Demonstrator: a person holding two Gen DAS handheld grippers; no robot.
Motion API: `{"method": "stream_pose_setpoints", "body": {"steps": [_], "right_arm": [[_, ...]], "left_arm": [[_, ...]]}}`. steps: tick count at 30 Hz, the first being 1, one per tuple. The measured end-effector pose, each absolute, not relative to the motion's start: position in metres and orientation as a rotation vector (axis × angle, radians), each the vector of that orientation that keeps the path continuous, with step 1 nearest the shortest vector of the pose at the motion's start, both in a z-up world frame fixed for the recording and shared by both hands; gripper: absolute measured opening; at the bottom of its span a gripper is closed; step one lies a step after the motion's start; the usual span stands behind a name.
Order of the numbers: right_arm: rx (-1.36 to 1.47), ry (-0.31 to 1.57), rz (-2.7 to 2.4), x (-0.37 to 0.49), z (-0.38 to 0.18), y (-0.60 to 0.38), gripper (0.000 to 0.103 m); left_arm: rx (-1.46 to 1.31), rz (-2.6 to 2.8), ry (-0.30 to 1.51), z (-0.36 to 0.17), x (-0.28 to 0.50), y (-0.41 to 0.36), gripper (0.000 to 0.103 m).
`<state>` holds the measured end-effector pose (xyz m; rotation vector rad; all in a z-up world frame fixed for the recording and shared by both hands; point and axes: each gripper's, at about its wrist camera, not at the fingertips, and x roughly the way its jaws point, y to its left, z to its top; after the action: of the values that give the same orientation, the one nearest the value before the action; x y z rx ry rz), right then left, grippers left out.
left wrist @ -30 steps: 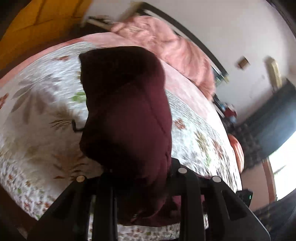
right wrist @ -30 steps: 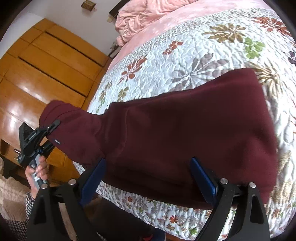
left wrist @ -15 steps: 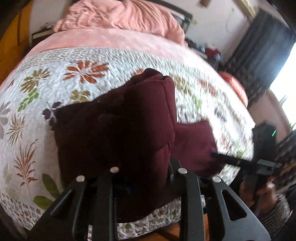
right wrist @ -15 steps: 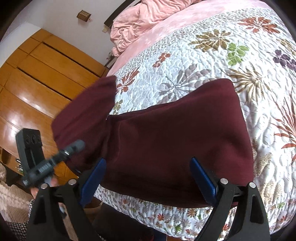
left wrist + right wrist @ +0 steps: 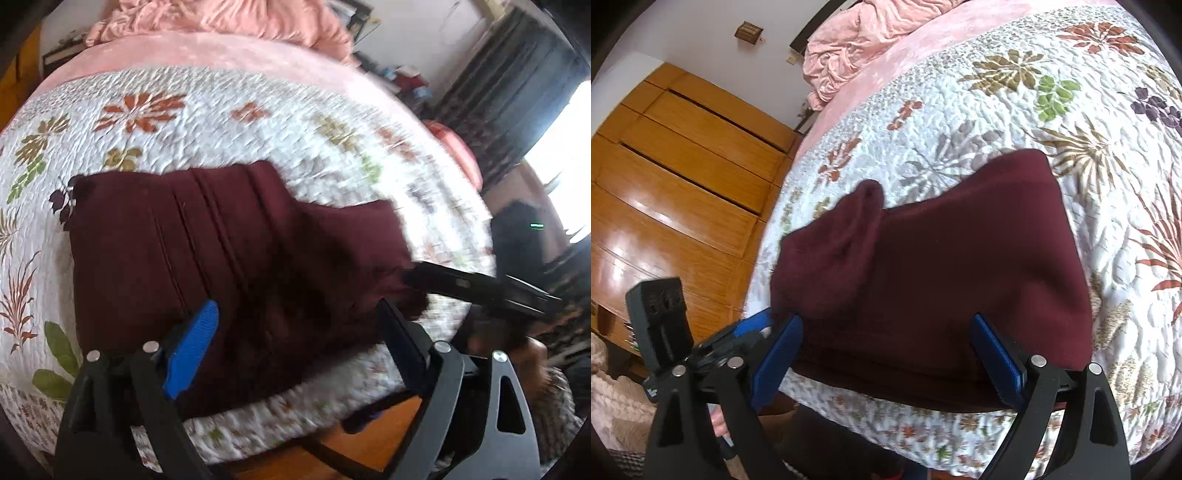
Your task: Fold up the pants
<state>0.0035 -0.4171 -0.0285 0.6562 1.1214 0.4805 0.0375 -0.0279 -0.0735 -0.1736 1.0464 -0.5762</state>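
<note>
I see soft folded maroon fleece pants (image 5: 934,266) on the quilted floral bed (image 5: 1015,110); both grippers' fingers (image 5: 192,343) (image 5: 995,356) spread apart, holding nothing

"Where do the pants (image 5: 934,266) lie on my feed?"

"On the quilt (image 5: 1015,122), at the bed's near edge, folded into a stack. From my right camera, a loose end of them pokes up at ten o'clock."

"And around them?"

"Rumpled bedding (image 5: 864,40) lies behind at twelve, a wardrobe (image 5: 683,177) stands off the bed at nine. My left gripper (image 5: 746,332) sits just beside the stack at eight."
</note>
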Motion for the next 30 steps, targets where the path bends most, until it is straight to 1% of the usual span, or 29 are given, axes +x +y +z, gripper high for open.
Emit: {"method": "stream_pose_setpoints", "body": {"steps": [4, 8, 12, 17, 24, 25, 27, 28, 29, 30], "right_arm": [[0.735, 1.119, 0.524, 0.011, -0.023, -0.415, 0.095], [0.701, 1.155, 0.541, 0.026, -0.018, -0.399, 0.095], [0.686, 1.204, 0.561, 0.040, -0.017, -0.379, 0.098], [0.678, 1.279, 0.563, 0.054, -0.032, -0.358, 0.098], [0.652, 1.368, 0.590, 0.059, -0.061, -0.326, 0.097], [0.616, 1.356, 0.582, 0.058, -0.062, -0.321, 0.094], [0.547, 1.336, 0.573, 0.055, -0.059, -0.314, 0.085], [0.530, 1.332, 0.567, 0.054, -0.059, -0.312, 0.074], [0.531, 1.322, 0.587, 0.053, -0.058, -0.310, 0.053], [0.558, 1.325, 0.618, 0.053, -0.059, -0.310, 0.049]], "left_arm": [[-0.173, -0.489, 1.021, -0.063, 0.041, -0.003, 0.092], [-0.129, -0.215, 1.097, -0.079, 0.066, 0.028, 0.092], [-0.071, -0.094, 1.124, -0.098, 0.081, 0.042, 0.092], [-0.069, -0.109, 1.150, -0.117, 0.082, 0.044, 0.092], [-0.196, -0.142, 1.190, -0.127, 0.085, 0.057, 0.092], [-0.204, -0.147, 1.192, -0.128, 0.085, 0.058, 0.092], [-0.212, -0.151, 1.198, -0.129, 0.084, 0.057, 0.092], [-0.217, -0.153, 1.202, -0.130, 0.085, 0.058, 0.092], [-0.221, -0.155, 1.205, -0.129, 0.084, 0.058, 0.092], [-0.220, -0.158, 1.208, -0.129, 0.084, 0.058, 0.092]]}}
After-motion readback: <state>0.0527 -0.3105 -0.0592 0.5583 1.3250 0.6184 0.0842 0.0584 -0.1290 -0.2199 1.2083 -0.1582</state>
